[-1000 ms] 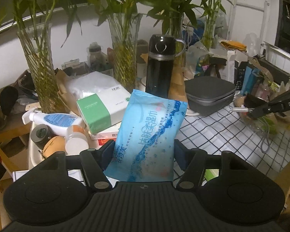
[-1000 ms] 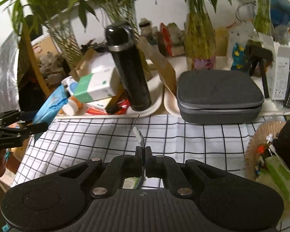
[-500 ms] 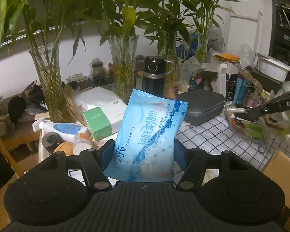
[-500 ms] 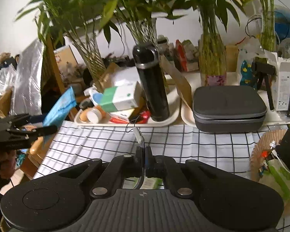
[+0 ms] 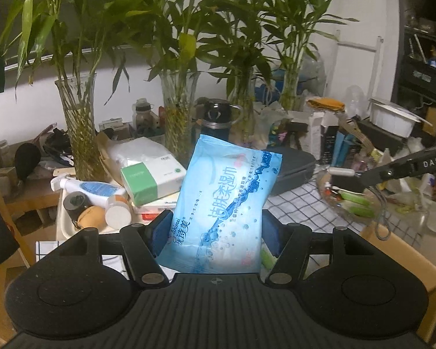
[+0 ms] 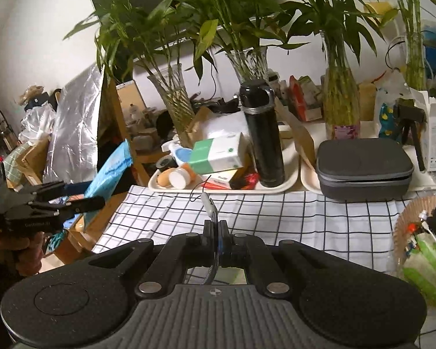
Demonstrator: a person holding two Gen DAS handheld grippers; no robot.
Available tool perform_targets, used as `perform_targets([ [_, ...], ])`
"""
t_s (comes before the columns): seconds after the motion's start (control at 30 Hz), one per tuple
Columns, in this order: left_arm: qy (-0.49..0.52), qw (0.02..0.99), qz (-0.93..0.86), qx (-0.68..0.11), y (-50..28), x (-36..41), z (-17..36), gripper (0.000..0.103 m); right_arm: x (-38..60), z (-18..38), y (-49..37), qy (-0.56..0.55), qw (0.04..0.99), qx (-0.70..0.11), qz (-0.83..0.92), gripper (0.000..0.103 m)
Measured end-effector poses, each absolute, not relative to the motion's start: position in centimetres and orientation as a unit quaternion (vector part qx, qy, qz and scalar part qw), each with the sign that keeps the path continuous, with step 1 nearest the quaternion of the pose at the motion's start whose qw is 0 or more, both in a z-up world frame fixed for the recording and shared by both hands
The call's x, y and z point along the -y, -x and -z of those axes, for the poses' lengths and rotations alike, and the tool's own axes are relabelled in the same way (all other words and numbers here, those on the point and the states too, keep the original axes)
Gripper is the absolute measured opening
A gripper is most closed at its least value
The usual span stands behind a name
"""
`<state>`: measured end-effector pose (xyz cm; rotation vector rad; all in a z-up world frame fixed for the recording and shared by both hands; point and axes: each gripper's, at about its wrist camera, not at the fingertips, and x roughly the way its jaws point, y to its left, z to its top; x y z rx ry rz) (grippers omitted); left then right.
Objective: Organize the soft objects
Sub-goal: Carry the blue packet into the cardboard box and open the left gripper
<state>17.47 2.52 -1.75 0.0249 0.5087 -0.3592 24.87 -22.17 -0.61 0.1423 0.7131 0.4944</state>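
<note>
A blue wet-wipes pack (image 5: 229, 200) stands upright between the pads of my left gripper (image 5: 218, 221), which is shut on its lower part. The right wrist view shows the same pack (image 6: 113, 171) held in the air off the table's left edge by the left gripper (image 6: 81, 196), with a hand under it. My right gripper (image 6: 215, 228) is shut on a small white piece on a thin cord (image 6: 209, 203), which sticks up out of the closed fingertips over the checked cloth (image 6: 276, 212). The left wrist view has the right gripper (image 5: 360, 174) at the right with that white piece (image 5: 340, 171).
A cream tray (image 6: 287, 180) carries a green-and-white tissue box (image 6: 218, 157), small bottles and a black flask (image 6: 263, 133). A grey zip case (image 6: 363, 168) lies to its right. Glass vases of bamboo (image 6: 341, 101) line the back. A woven basket (image 6: 407, 221) sits at the right.
Both grippers have drawn back and up from the table, so more of the plants and room shows. The pack and the white piece stay held as before.
</note>
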Motion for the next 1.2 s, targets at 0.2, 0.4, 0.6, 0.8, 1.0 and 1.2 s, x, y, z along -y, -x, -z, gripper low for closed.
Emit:
perform_targets([
  [0.2, -0.012, 0.950, 0.198, -0.242, -15.1, -1.9, 1.3, 0.063, 21.6, 0.5, -23.0, -0.067, 0.902, -0.345, -0.251, 0.005],
  [0.4, -0.027, 0.943, 0.228, -0.240, -12.9, -0.4, 1.1, 0.063, 21.5, 0.4, -21.2, -0.059, 0.900, -0.344, -0.262, 0.005],
  [0.6, -0.030, 0.941, 0.243, -0.235, -11.3, 0.5, 1.0, 0.063, 21.6, 0.5, -19.9, -0.059, 0.892, -0.353, -0.276, 0.005],
  [0.8, -0.027, 0.941, 0.245, -0.231, -10.6, 0.7, 0.9, 0.063, 20.9, 0.9, -18.6, -0.032, 0.884, -0.361, -0.296, 0.005],
  [1.0, -0.023, 0.939, 0.252, -0.233, -10.5, 0.8, 0.9, 0.063, 20.5, 1.7, -17.8, -0.009, 0.872, -0.381, -0.307, 0.005],
  [1.2, -0.030, 0.935, 0.261, -0.237, -10.5, 1.4, 1.0, 0.063, 20.1, 2.3, -17.9, 0.019, 0.868, -0.400, -0.293, 0.025],
])
